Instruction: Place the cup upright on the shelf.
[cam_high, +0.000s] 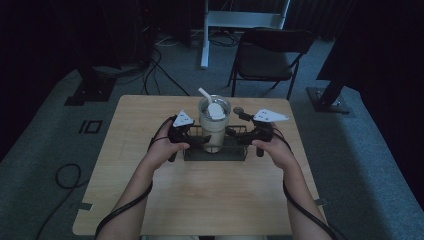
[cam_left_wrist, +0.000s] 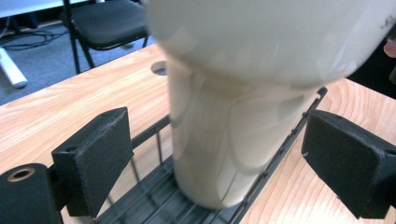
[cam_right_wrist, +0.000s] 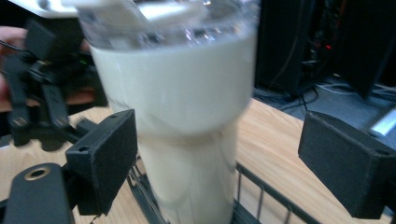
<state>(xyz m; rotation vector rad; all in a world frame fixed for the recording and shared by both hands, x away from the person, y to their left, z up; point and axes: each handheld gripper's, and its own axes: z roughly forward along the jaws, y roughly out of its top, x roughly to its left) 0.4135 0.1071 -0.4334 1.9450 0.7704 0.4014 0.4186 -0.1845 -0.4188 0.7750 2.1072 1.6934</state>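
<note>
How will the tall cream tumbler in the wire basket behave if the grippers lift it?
The tumbler looks rigid, so it should not deform. Its top is wider than its narrow base, so it may tip easily. The glossy wall could slip between the fingers.

no words, labels, brands or numbers can be read anywhere; the tall cream tumbler with a clear lid (cam_high: 214, 125) carries a small dark mark near its rim, too blurred to make out.
</note>
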